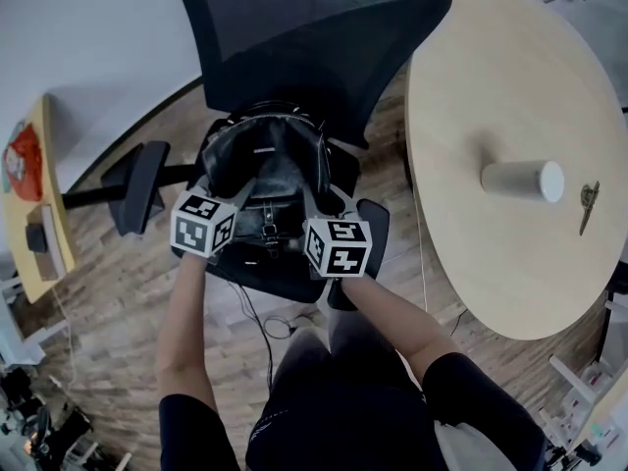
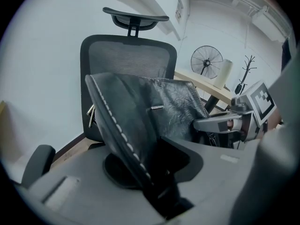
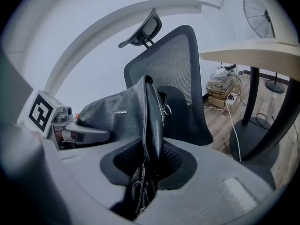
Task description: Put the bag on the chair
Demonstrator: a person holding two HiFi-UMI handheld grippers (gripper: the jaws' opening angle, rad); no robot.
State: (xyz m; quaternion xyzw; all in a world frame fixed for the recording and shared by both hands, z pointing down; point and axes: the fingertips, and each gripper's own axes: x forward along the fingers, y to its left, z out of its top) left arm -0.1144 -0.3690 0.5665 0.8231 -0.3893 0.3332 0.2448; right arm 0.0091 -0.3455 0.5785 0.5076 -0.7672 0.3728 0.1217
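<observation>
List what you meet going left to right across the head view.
Side table, chair armrest, left gripper, bag, right gripper, round table, white cylinder, keys. Both grippers' jaws are opening, the bag's edge between them.

Black leather bag [image 1: 263, 165], creased, faint sheen, pale contrast stitching, small metal fittings [image 3: 165, 108] at its edge, chair [image 1: 304, 27] backrest in matt black mesh, armrest [image 1: 137, 186] matt black, round table [image 1: 491, 86] smooth pale wood, floor [image 1: 118, 292] wood plank, low sheen
</observation>
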